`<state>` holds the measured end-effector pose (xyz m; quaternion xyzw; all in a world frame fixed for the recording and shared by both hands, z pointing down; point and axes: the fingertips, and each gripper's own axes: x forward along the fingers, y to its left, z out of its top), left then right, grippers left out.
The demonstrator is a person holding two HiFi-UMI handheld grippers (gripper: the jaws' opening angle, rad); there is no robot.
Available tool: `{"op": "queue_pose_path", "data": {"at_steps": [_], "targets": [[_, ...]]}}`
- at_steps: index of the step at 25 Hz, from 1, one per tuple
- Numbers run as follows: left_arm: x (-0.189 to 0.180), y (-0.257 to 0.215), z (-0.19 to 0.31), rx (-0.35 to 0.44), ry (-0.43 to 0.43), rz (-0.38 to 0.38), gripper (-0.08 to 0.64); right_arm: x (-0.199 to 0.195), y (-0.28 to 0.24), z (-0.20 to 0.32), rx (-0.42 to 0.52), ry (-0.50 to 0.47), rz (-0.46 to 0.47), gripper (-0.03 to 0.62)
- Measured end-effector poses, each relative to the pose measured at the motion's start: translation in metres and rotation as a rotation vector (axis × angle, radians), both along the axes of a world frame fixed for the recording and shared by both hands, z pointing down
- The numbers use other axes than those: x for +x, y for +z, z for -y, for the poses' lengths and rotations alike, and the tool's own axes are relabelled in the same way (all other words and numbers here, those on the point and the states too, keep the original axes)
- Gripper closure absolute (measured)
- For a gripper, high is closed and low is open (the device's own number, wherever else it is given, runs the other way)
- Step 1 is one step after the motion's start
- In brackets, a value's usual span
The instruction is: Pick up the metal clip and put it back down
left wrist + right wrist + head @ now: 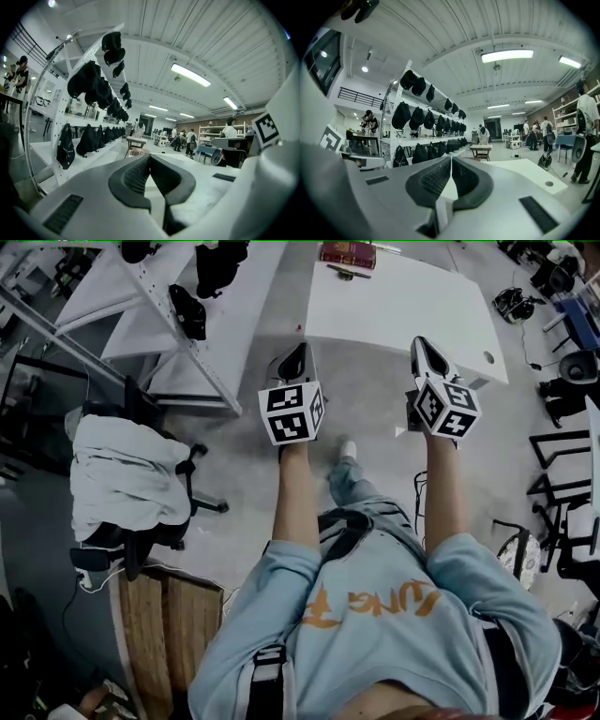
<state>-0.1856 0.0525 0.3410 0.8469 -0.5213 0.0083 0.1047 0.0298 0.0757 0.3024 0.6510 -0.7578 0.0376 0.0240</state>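
I cannot make out a metal clip in any view. In the head view my left gripper (298,352) and right gripper (419,341) are held out side by side above the grey floor, short of the white table (403,306). Both point toward that table. The left gripper (149,156) has its dark jaw tips pressed together with nothing between them. The right gripper (451,159) stands the same way, tips touching and empty. A red box (347,253) lies at the table's far edge, with a small dark item (343,275) beside it, too small to identify.
A white rack (187,324) hung with black bags (89,84) stands to the left. An office chair draped in white cloth (127,479) is at the near left, beside a wooden pallet (164,624). Black stands and cables (562,456) line the right. People stand far back (536,133).
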Motion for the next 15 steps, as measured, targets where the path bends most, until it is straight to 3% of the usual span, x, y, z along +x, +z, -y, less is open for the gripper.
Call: {"op": "queue_pose_path", "data": {"at_steps": [3,8,15], "targets": [[0.004,0.018,0.030,-0.038,-0.032,0.029,0.538,0.003,0.013,0.036,-0.026,-0.025,-0.003,0.561],[0.009,0.042,0.080,-0.112,-0.080,0.001,0.538,0.021,0.045,0.085,-0.097,-0.031,0.011,0.561],[0.072,0.060,0.148,-0.153,-0.035,0.048,0.538,0.078,0.080,0.149,-0.177,0.014,0.052,0.561]]}}
